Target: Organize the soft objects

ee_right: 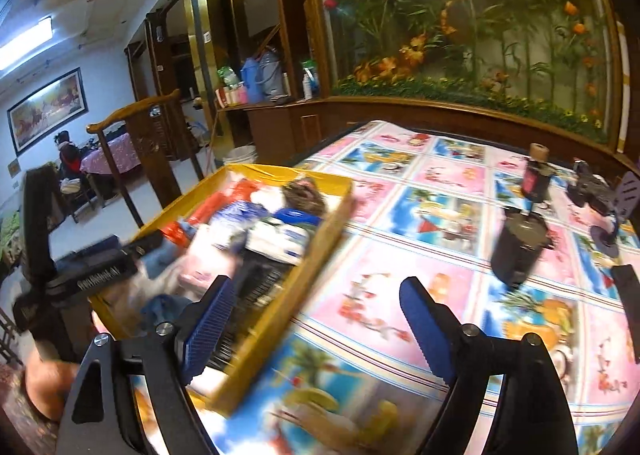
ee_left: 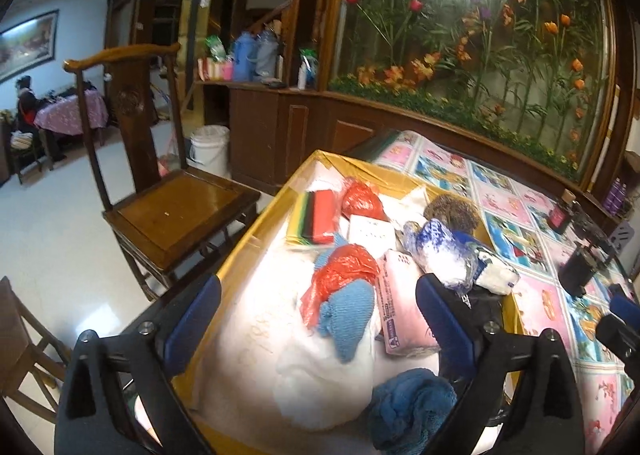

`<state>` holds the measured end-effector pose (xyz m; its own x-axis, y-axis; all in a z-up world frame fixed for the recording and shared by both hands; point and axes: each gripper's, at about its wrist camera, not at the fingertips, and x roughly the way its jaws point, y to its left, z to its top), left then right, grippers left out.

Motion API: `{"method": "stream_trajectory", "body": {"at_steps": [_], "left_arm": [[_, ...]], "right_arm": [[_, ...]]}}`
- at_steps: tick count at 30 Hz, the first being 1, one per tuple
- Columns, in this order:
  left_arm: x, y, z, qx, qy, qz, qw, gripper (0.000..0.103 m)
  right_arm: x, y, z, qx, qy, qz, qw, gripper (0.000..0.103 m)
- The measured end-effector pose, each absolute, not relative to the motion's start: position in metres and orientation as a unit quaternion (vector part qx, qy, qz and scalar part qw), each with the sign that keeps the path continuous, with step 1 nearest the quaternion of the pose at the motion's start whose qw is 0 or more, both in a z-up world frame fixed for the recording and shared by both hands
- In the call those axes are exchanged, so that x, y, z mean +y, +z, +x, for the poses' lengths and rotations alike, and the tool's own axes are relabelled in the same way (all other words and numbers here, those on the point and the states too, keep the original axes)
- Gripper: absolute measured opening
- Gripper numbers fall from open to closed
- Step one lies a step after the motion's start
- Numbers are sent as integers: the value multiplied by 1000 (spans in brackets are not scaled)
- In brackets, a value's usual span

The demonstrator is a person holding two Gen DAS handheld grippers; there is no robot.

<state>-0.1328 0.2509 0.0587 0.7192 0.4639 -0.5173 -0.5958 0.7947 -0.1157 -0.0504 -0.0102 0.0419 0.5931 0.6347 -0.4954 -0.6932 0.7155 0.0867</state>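
A yellow box (ee_left: 240, 251) on the table holds soft things: a large white bundle (ee_left: 320, 383), a light blue knit piece (ee_left: 348, 315), red plastic bags (ee_left: 344, 271), a pink tissue pack (ee_left: 404, 307), a blue-and-white plush (ee_left: 436, 251), a dark blue towel (ee_left: 412, 411) and a striped sponge pack (ee_left: 316, 215). My left gripper (ee_left: 320, 319) is open and empty, hovering just above the box contents. My right gripper (ee_right: 316, 327) is open and empty above the tablecloth, just right of the box (ee_right: 280, 307). The left gripper's body (ee_right: 88, 271) shows at the box's left.
A colourful patterned cloth (ee_right: 420, 223) covers the table. A black cylinder (ee_right: 520, 251), a dark bottle (ee_right: 536, 175) and a black device (ee_right: 596, 191) stand at the right. A wooden chair (ee_left: 168, 207) stands left of the table, a white bucket (ee_left: 210, 149) behind it.
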Motion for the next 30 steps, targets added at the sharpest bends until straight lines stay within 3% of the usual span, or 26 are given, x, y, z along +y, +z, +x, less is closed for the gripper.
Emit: {"method": "stream_trajectory", "body": {"at_steps": [7,21,30], "left_arm": [[223,71,-131,252,337,-112,900,103],[196,110,-120,302,374,-27,877,103],[177,108,-120,287,354,13,890,103]], "right_arm": [[-45,44,-46,213,380,-48,899,97],[-58,52,-55,201,388,-40,899,97],[-54,49,-54,213,394,-42,893,97]]}}
